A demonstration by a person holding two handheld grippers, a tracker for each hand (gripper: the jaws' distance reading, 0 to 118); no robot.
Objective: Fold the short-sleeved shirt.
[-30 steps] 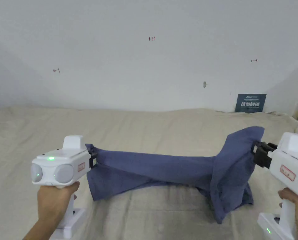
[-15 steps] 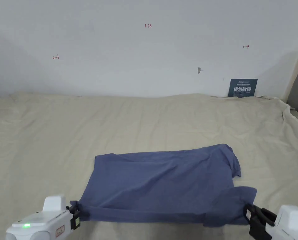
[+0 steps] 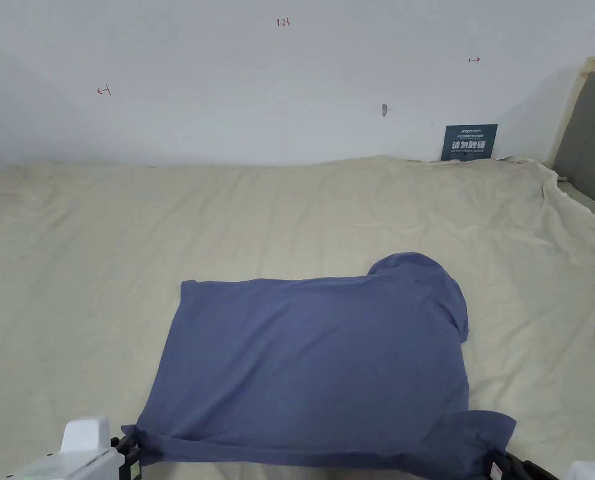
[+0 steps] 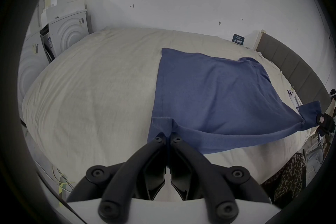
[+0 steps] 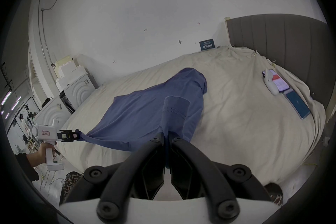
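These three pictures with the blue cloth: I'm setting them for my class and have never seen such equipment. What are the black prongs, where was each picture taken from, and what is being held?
A person holds a pistol-shaped tool in each hand; the black prongs are each tool's two jaws. One picture comes from a camera on the person's head, looking down at a bed with a beige sheet. The two round, dark-edged pictures come from cameras riding on the tools.

On the bed lies a blue short-sleeved shirt, mostly spread out. The left gripper is closed on one near corner, the right gripper on the other, beside a sleeve, so the near edge hangs stretched between them. The right gripper view also shows the left tool and the hand holding it.

Phones lie near the headboard.
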